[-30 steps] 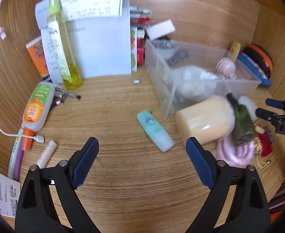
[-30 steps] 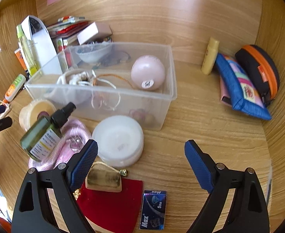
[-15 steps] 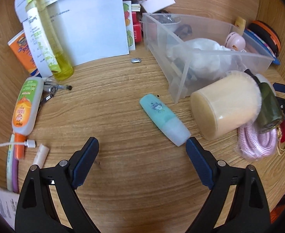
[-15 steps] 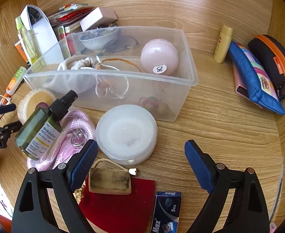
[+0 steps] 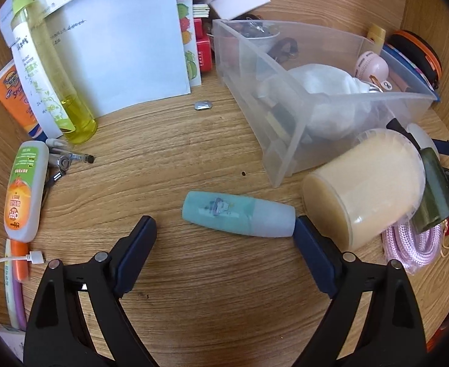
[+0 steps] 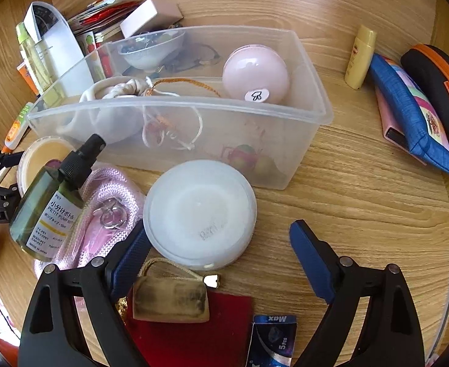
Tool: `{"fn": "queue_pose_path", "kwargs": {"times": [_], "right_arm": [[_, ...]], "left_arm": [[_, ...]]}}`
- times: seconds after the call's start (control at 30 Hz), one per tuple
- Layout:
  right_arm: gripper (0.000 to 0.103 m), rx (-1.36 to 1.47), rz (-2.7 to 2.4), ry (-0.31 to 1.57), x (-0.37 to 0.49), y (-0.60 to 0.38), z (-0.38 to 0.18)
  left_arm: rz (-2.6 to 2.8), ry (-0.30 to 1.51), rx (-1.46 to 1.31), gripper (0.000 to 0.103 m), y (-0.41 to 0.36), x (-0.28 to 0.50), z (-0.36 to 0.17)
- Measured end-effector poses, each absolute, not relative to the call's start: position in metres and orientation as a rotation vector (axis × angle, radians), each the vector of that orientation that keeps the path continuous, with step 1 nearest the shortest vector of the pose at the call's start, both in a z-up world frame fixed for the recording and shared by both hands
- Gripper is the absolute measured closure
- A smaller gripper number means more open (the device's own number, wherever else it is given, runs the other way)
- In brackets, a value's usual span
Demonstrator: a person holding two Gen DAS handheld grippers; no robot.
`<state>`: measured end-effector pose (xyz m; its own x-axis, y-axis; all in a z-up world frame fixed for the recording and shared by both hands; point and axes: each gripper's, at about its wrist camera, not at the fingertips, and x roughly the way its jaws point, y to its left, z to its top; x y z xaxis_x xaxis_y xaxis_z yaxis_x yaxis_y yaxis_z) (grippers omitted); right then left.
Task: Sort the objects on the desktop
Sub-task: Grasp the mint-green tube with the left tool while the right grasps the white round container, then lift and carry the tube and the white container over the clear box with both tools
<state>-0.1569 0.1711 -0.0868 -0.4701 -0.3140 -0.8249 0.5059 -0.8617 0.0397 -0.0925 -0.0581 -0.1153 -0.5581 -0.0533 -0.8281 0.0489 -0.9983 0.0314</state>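
A teal tube with a frosted cap (image 5: 239, 217) lies on its side on the wooden desk. My left gripper (image 5: 226, 238) is open just short of it, its right fingertip close to the cap. A clear plastic bin (image 5: 297, 122) (image 6: 304, 104) holds a pink ball (image 6: 256, 75), a white pouch and a bowl. A round white container (image 6: 200, 211) lies in front of the bin. My right gripper (image 6: 218, 238) is open, its left fingertip beside that container. A green spray bottle (image 6: 53, 202) leans on a pink cord.
A cream jar (image 5: 365, 189) lies on its side right of the tube. A yellow bottle (image 5: 50, 70), papers and an orange-capped tube (image 5: 22, 189) stand at the left. A blue pouch (image 6: 408, 110), a black case and a red cloth (image 6: 193, 330) lie at the right.
My left gripper has moved forward and down toward the teal tube. My right gripper has moved forward toward the round white container. Both stay open.
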Motion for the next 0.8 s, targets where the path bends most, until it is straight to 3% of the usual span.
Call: {"fn": "queue_pose_path", "kwargs": {"times": [0.07, 0.17, 0.23, 0.8], "right_arm": [[0.016, 1.239, -2.334, 0.282, -0.158, 0.172, -0.086], [0.026, 1.222, -2.336, 0.282, -0.160, 0.170, -0.086], [0.040, 1.208, -2.340, 0.294, -0.158, 0.169, -0.085], [0.040, 1.126, -2.418, 0.223, -0.145, 0.200, -0.055]], "left_arm": [[-2.724, -0.010, 1.422, 0.017, -0.058, -0.090, -0.115], [-2.721, -0.002, 1.402, 0.020, -0.059, -0.089, -0.115], [-2.723, -0.005, 1.385, 0.028, -0.059, -0.088, -0.114], [-2.670, 0.037, 1.260, 0.030, -0.069, -0.073, -0.106]]}}
